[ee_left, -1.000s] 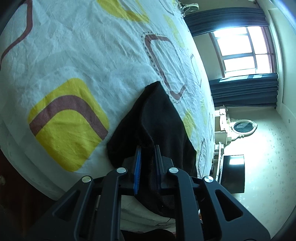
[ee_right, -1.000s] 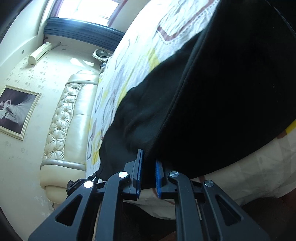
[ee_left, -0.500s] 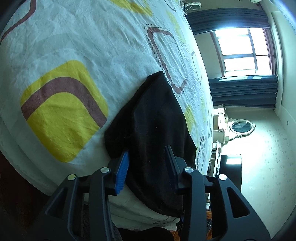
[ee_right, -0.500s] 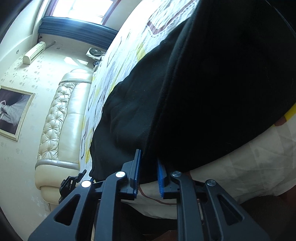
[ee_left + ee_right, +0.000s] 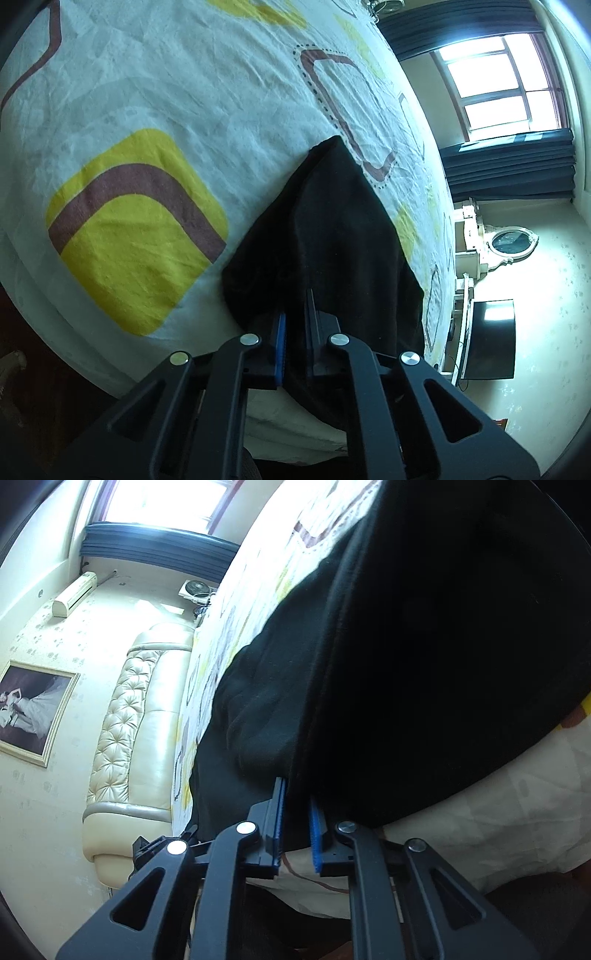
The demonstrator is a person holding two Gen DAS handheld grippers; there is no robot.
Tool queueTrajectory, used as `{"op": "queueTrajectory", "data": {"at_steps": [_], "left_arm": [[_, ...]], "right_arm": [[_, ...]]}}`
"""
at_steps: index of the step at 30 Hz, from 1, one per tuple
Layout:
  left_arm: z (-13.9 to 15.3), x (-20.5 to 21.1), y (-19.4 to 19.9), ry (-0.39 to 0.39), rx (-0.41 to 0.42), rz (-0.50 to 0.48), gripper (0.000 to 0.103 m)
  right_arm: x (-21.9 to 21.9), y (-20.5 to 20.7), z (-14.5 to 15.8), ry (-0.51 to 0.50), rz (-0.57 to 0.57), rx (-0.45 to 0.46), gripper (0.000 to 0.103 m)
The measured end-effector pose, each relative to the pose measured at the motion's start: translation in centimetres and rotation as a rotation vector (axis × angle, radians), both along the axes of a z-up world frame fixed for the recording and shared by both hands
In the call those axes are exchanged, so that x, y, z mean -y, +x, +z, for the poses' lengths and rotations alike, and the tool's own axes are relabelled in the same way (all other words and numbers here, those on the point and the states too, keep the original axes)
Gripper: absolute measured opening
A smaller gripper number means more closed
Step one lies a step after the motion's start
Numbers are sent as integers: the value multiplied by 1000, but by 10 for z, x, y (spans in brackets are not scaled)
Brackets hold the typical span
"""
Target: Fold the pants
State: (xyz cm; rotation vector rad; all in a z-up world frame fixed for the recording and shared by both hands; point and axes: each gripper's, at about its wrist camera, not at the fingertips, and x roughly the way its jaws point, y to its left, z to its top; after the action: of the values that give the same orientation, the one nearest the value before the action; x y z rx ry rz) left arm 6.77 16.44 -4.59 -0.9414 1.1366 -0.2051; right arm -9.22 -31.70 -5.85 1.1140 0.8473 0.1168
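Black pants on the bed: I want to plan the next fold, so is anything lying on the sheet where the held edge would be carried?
Nothing visible. Both the left gripper and right gripper are shut on the black pants, and the patterned sheet beyond them shows only wrinkles.

Open bedsheet [image 5: 155,92] left of pants [image 5: 332,229] — headboard [image 5: 140,731] blocks far side
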Motion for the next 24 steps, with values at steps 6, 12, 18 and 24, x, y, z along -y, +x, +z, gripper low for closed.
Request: {"op": "queueTrajectory", "data": {"at_steps": [6, 12, 18, 24], "left_arm": [[12, -8, -2, -19, 22, -20, 7], [-22, -14, -4, -47, -47, -16, 7], [1, -15, -11, 9, 16, -68, 17], [29, -16, -22, 65, 70, -87, 33]], "right_arm": [[-3, -4, 3, 16, -9, 18, 12], [-2, -9, -13, 36, -17, -28, 11], [12, -9, 7, 6, -20, -31, 30], [96, -43, 54, -55, -201, -19, 30]]}}
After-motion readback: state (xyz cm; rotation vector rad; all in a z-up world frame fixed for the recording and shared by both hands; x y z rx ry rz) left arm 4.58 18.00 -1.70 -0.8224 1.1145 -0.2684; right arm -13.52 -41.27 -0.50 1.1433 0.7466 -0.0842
